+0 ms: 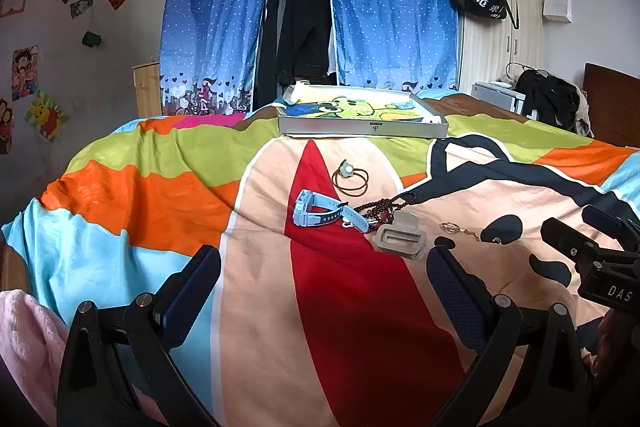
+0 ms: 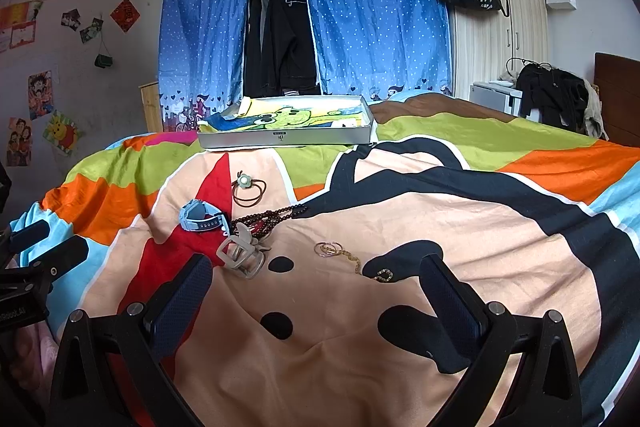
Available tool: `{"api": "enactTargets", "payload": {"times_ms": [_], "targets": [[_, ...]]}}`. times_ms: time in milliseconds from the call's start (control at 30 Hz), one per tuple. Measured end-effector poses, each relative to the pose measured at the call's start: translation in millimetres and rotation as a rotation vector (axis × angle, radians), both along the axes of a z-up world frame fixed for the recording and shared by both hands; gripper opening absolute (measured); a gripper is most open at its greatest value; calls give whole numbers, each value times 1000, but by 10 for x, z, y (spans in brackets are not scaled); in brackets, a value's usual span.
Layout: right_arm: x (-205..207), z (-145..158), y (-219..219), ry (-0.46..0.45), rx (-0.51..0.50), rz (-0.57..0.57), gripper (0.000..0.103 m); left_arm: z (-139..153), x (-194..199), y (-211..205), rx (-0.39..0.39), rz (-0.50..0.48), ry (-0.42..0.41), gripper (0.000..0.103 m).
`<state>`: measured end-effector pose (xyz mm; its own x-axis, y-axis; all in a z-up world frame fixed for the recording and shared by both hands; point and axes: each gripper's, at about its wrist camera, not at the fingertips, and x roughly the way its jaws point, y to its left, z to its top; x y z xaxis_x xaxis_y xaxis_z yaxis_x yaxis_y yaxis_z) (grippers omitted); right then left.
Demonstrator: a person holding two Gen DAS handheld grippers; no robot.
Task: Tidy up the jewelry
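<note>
Seemingly nothing is sorted yet. Both the left gripper (image 1: 324, 279) and right gripper (image 2: 316, 287) hover over the bed (image 1: 140, 187), jaws spread wide and empty. Mid-frame on the quilt lie a blue watch (image 1: 320, 214), a hair tie (image 1: 351, 177), dark beads (image 1: 384, 209), a grey claw clip (image 1: 400, 239) and a gold chain (image 2: 348, 257). The shallow box (image 1: 362, 127) behind holds only a cartoon cloth; every piece remains to move.

Matt cotton-like bedspread (image 2: 400, 227); plastic blue watch (image 1: 320, 213); glossy bead strand (image 1: 384, 207); metallic tray (image 1: 362, 127).
</note>
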<state>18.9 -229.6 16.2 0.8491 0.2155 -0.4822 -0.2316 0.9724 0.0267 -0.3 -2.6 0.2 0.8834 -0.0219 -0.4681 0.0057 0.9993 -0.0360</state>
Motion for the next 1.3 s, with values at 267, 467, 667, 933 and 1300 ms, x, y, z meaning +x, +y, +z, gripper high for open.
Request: {"api": "enactTargets", "payload": {"times_ms": [267, 467, 667, 933, 1300], "targets": [[-18, -18, 10, 1, 0, 0, 103, 0, 0, -5, 1, 1, 0, 101], [-14, -22, 16, 3, -1, 0, 103, -1, -1, -4, 0, 0, 0, 101], [-20, -18, 8, 4, -1, 0, 103, -1, -1, -5, 0, 0, 0, 101], [-1, -48, 28, 5, -2, -2, 103, -2, -2, -6, 0, 0, 0, 101], [-10, -85, 23, 9, -1, -2, 103, -1, 0, -6, -1, 1, 0, 101]]}}
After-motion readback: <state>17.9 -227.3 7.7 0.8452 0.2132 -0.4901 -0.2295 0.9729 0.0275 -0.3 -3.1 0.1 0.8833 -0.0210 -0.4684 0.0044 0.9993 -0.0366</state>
